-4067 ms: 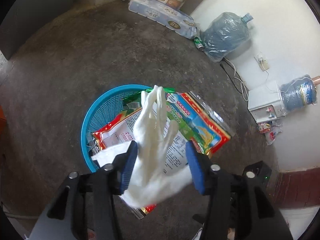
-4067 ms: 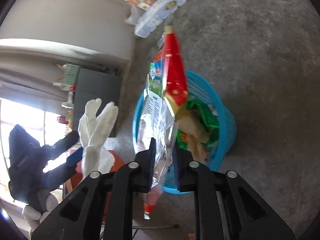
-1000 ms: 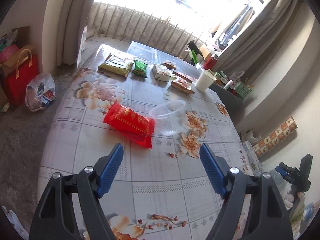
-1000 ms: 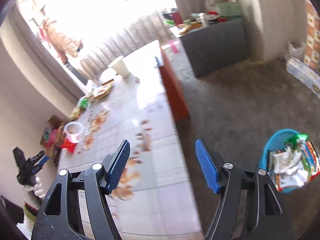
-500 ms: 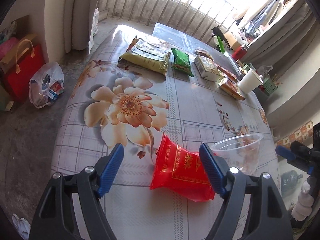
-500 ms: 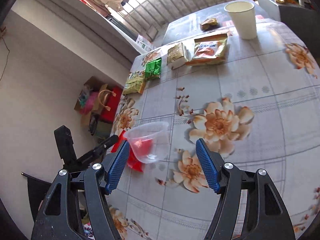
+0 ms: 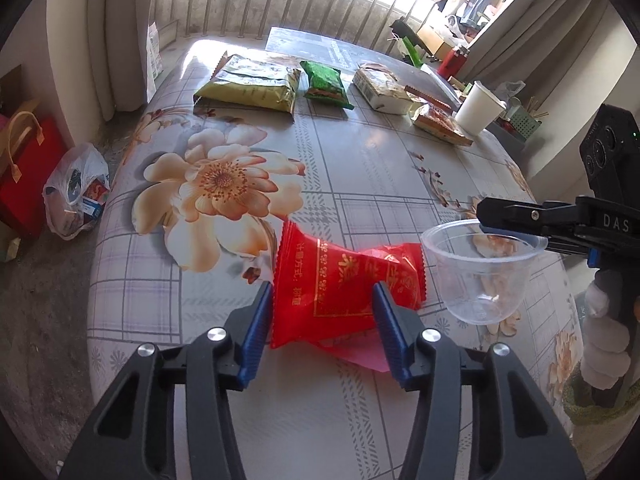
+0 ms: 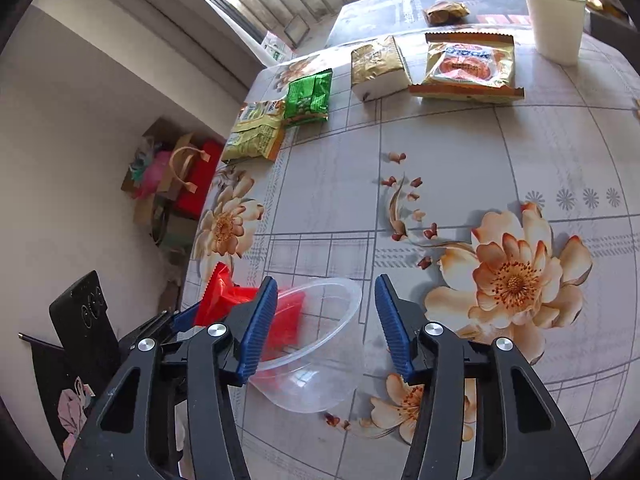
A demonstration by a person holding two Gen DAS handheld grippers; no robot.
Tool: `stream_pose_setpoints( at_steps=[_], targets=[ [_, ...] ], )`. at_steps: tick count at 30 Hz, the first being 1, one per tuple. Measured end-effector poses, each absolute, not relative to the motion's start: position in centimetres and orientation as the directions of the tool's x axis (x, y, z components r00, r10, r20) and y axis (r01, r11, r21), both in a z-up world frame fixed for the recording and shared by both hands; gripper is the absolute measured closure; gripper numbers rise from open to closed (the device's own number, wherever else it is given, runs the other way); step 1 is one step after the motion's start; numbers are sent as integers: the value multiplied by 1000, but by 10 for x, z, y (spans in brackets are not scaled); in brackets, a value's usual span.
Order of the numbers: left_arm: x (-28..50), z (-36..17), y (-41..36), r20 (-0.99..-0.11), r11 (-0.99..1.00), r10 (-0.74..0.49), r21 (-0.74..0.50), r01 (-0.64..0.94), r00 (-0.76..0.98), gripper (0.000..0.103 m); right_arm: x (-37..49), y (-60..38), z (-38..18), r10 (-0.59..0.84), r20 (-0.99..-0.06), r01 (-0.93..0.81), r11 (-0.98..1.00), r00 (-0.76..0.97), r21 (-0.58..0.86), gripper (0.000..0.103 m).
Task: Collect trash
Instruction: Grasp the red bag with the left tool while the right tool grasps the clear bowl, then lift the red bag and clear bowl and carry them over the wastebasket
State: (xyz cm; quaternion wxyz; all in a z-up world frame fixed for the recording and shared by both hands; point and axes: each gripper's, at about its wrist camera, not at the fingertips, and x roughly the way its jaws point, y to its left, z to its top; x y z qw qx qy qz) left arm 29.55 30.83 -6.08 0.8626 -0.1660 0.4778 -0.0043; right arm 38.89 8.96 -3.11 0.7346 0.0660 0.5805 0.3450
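A red snack packet [image 7: 344, 280] lies on the flowered table [image 7: 360, 168] near its front left corner. My left gripper [image 7: 322, 328] straddles the packet's near end; its jaws are closing and both blue pads press the packet, which bulges up. Just right of it stands a clear plastic cup [image 7: 480, 276]. My right gripper [image 8: 324, 328] is down over the cup [image 8: 320, 360] with its jaws closing. Its left pad overlaps the rim, while the right pad stands a little off the cup. One of its fingers [image 7: 520, 214] crosses the rim.
Along the table's far end lie a yellow-green bag [image 7: 248, 88], a green packet [image 7: 326, 84], a beige package [image 7: 384, 88] and an orange snack packet [image 7: 440, 122], beside a white paper cup [image 7: 478, 110]. A red bag [image 7: 24, 176] and a plastic bag [image 7: 76, 192] sit on the floor at left.
Both grippers have swung from the room onto the table and dropped lower. The left jaws narrowed onto the red packet; the right jaws narrowed around the clear cup.
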Motion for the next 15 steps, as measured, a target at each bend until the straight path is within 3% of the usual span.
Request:
stream_pose_setpoints(
  at_steps=[2,4,5,6,9,15],
  targets=[
    [295,-62,305,-821,948,-162,-283,-144,547,66,387,94,-37,570,-817,-438,757,81,485,67],
    [294,-63,303,-815,947,-165,-289,-142,555,69,384,92,-39,560,-825,-440,762,80,475,77],
    [293,-63,302,-814,945,-170,-294,-141,556,79,382,90,-39,555,-828,-444,764,81,468,86],
    [293,-63,300,-814,944,-174,-298,-141,554,80,380,88,-39,552,-830,-443,766,81,466,92],
    [288,-62,290,-809,944,-192,-307,-121,556,87,373,79,-34,544,-832,-455,770,105,446,92],
    [264,-58,263,-798,931,-238,-350,-104,554,90,354,47,-18,536,-827,-475,780,168,409,93]
  ],
)
